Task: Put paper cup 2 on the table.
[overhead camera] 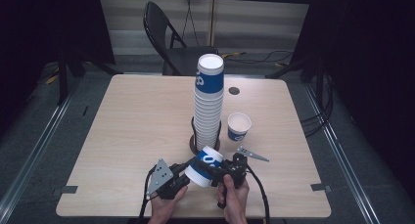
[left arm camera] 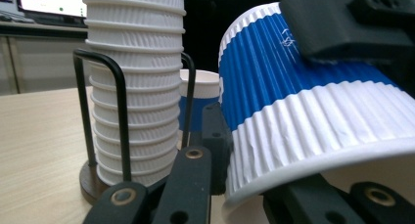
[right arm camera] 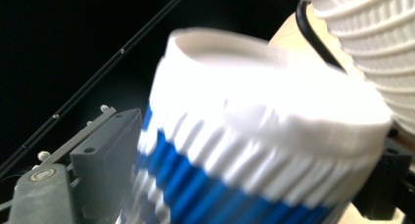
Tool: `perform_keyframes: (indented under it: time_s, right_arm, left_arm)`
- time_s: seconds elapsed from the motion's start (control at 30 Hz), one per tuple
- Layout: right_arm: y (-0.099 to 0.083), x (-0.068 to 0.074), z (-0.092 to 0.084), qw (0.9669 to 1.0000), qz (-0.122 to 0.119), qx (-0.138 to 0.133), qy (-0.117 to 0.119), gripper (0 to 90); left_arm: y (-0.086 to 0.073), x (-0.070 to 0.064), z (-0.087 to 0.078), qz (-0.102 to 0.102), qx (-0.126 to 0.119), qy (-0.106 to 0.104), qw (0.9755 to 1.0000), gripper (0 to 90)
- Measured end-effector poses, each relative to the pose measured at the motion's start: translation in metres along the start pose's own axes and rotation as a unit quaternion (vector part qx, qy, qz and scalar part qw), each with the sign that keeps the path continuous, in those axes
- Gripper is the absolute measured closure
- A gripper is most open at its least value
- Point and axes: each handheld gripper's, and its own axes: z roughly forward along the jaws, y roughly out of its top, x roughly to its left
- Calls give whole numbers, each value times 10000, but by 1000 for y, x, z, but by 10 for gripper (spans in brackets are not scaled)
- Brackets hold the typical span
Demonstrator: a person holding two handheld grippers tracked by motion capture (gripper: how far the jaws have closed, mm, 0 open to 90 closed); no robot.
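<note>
Left gripper (overhead camera: 182,181) sits at lower centre of the high view, jaws closed onto the rim end of a cup (overhead camera: 204,166); in the left gripper view its jaws rise from the bottom edge and clamp the cup (left arm camera: 313,111) at the white rim band. Right gripper (overhead camera: 226,171) closes on the same cup from the other side, nearer the base; one of its black pads presses the blue band at upper right of the left gripper view

Cup is held off the table (overhead camera: 122,136), tipped on its side, low in the frame just in front of the stack (overhead camera: 209,101). Judgement: two grips on one cup, at opposite ends, suggest either pulling nested cups apart or a handover between grippers; cannot tell whether one cup or several are in the grip

Stack stands upright in a black wire holder (left arm camera: 120,111) on a round dark base, centre of the table. A lone cup (overhead camera: 239,126) stands upright, mouth up, just right of the stack, apart from it; likely an already separated one

Cup appearance: ribbed paper wall, white band at the rim, blue band with white print toward the base. Right gripper view shows the cup (right arm camera: 264,150) blurred, its base end uppermost, stack ribs at upper right
</note>
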Motion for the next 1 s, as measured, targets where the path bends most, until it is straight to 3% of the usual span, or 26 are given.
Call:
perform_keyframes:
  time_s: [0.2, 0.37, 0.53, 0.6, 0.63, 0.67, 0.7, 0.87, 1.0]
  right_arm:
    - [4, -1, -4, 9998, -137, -133, -86, 131]
    - [6, -1, -7, 9995, -191, -192, -156, 133]
    - [9, 0, -10, 9981, -431, -231, -370, 132]
    - [11, 0, -14, 9962, -690, -305, -424, 128]
    - [11, 0, -14, 9962, -690, -305, -424, 128]
    - [11, 2, -16, 9943, -913, -334, -433, 127]
    - [11, 2, -16, 9943, -913, -334, -433, 127]
    - [10, 7, -22, 9885, -1412, -313, -440, 127]
    - [9, 8, -23, 9841, -1616, -188, -706, 132]
  left_arm:
    - [3, -2, -3, 216, 366, -202, 9989, 841]
    - [5, 3, -9, 229, 604, -277, 9975, 842]
    - [5, 13, -12, 125, 786, -273, 9965, 841]
    - [7, 18, -15, 44, 876, -252, 9958, 841]
    - [7, 18, -15, 44, 876, -252, 9958, 841]
    - [7, 20, -16, 4, 875, -267, 9958, 841]
    - [8, 21, -18, -16, 913, -242, 9955, 841]
    - [12, 25, -20, 87, 1116, -67, 9937, 842]
    - [17, 30, -21, 93, 1252, 2, 9921, 843]
